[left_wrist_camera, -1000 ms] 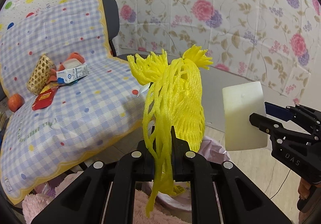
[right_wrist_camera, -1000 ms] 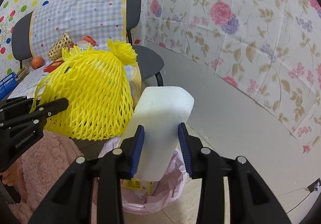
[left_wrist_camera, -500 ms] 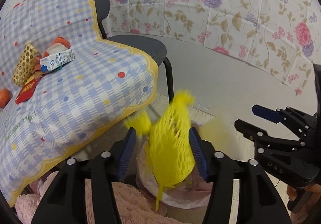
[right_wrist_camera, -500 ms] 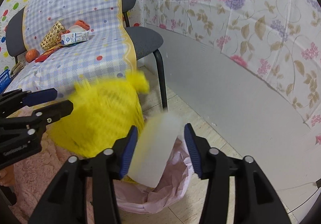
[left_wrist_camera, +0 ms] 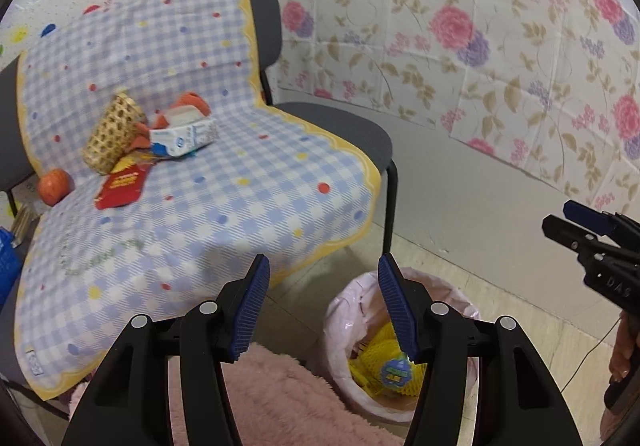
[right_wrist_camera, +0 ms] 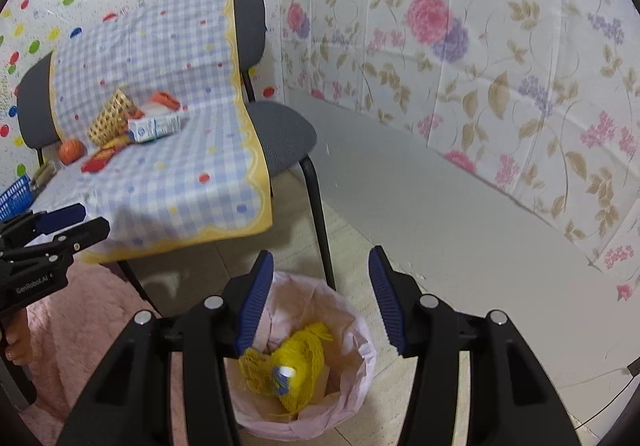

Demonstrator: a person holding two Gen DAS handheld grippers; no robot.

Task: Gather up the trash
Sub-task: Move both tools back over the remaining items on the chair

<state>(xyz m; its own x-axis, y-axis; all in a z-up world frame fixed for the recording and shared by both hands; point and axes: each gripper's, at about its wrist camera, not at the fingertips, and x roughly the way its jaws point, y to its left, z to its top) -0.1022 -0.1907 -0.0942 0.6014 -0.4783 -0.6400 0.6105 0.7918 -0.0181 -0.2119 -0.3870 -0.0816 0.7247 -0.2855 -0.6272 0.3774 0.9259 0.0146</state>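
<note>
My left gripper (left_wrist_camera: 322, 260) stands open with nothing between its blue pads, above and left of a bin lined with a pink bag (left_wrist_camera: 340, 310). A yellow foam net (left_wrist_camera: 380, 366) with a round sticker lies inside the bin. My right gripper (right_wrist_camera: 320, 252) is open and empty too, right over the same bin (right_wrist_camera: 360, 330), where the yellow net (right_wrist_camera: 304, 346) shows. No white block is visible in the bin. On the chair lie a milk carton (left_wrist_camera: 184, 136), a tan foam net (left_wrist_camera: 112, 134), a red packet (left_wrist_camera: 120, 186) and an orange (left_wrist_camera: 54, 186).
A grey chair draped with a checked cloth (left_wrist_camera: 240, 206) stands left of the bin; its black leg (right_wrist_camera: 320, 214) comes down beside the rim. Pink fluffy fabric (left_wrist_camera: 288, 398) lies below my left gripper. A blue basket (right_wrist_camera: 16, 194) sits far left. Floral sheeting covers the wall.
Both grippers have opened. The yellow net left my left gripper and the white block left my right one; the net now lies in the bin. Both grippers have risen.
</note>
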